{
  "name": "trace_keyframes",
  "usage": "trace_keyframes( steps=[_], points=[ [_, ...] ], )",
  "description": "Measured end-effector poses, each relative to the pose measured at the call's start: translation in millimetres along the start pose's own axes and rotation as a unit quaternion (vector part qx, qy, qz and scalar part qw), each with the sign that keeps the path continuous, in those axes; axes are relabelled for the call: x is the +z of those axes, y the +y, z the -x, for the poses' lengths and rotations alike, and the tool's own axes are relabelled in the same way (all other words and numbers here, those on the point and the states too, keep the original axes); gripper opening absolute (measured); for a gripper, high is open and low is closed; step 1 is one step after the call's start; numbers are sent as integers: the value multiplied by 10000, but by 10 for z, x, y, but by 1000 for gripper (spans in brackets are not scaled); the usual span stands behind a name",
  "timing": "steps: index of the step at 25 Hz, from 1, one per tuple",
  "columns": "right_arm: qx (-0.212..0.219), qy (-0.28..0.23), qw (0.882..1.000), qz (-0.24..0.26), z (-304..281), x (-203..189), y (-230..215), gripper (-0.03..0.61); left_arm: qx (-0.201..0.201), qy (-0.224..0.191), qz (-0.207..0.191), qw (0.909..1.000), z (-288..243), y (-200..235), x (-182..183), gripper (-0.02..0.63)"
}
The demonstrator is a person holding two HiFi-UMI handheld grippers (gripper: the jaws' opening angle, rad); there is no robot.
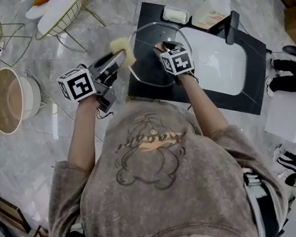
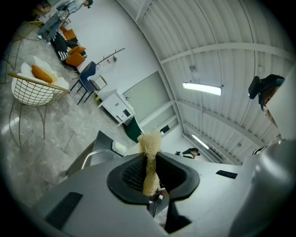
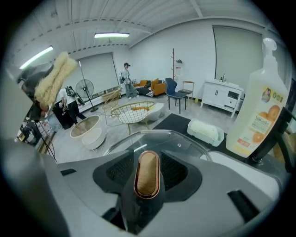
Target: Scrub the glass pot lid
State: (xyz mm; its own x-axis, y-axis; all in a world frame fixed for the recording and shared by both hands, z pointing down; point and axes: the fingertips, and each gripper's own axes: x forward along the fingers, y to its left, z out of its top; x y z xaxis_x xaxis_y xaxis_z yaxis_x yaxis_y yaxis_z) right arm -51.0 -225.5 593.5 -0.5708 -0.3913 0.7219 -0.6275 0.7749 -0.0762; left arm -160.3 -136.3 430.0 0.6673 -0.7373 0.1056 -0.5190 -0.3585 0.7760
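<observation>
The round glass pot lid [image 1: 150,66] hangs over the left end of the black counter [image 1: 144,16], beside the white sink [image 1: 217,60]. My right gripper [image 1: 165,47] is shut on the lid's knob; in the right gripper view the copper-topped knob [image 3: 147,173] fills the gap between the jaws, and the glass lid [image 3: 152,139] spreads out beyond it. My left gripper [image 1: 116,59] is shut on a pale yellow loofah scrubber [image 1: 121,47], which sits at the lid's left rim. In the left gripper view the loofah scrubber [image 2: 150,162] is pinched flat between the pads.
A black tap [image 1: 232,26] stands at the sink's far side, with a detergent bottle [image 3: 259,115] and a white soap dish [image 3: 206,131] near it. On the marble floor to the left are a round tub [image 1: 8,100] and a wire basket stand [image 1: 62,16].
</observation>
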Motion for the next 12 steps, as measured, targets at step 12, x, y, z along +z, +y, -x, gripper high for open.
trace_keyframes(
  steps=[12],
  points=[
    [-427, -1420, 9877, -490, 1188, 492, -288, 178, -622, 392, -127, 9972, -550, -278, 0, 63]
  ],
)
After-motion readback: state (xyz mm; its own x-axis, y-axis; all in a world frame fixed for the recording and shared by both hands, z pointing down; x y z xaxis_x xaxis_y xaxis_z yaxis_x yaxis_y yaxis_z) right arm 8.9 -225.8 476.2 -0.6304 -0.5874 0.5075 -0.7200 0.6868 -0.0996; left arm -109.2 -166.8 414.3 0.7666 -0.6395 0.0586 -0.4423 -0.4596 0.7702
